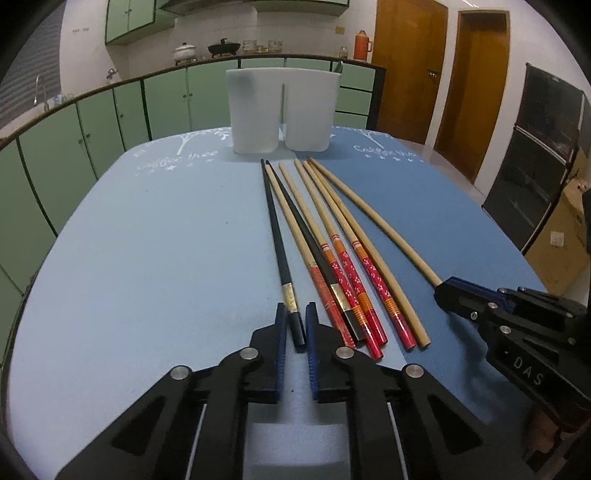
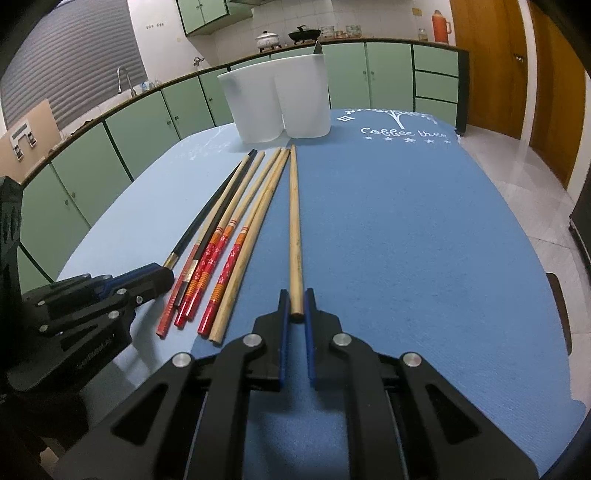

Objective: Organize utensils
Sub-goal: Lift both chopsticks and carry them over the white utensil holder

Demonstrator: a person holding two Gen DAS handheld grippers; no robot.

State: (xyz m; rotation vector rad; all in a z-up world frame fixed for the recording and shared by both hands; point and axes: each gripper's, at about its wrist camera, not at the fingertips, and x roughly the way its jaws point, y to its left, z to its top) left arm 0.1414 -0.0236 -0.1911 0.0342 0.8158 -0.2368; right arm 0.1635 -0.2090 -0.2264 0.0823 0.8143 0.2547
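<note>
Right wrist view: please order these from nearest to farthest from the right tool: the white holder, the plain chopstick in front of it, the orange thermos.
1. Plain chopstick: its near end sits between the right tool's fingers.
2. White holder: at the table's far end, slightly left.
3. Orange thermos: on the back counter, upper right.

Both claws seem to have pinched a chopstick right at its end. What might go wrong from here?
Each claw grips only the very end. The left claw holds the black chopstick, the right claw a plain wooden chopstick, so either might droop or swing when lifted. The black one lies close against the other chopsticks and could drag them. The white holder is tall and might tip if bumped.
</note>
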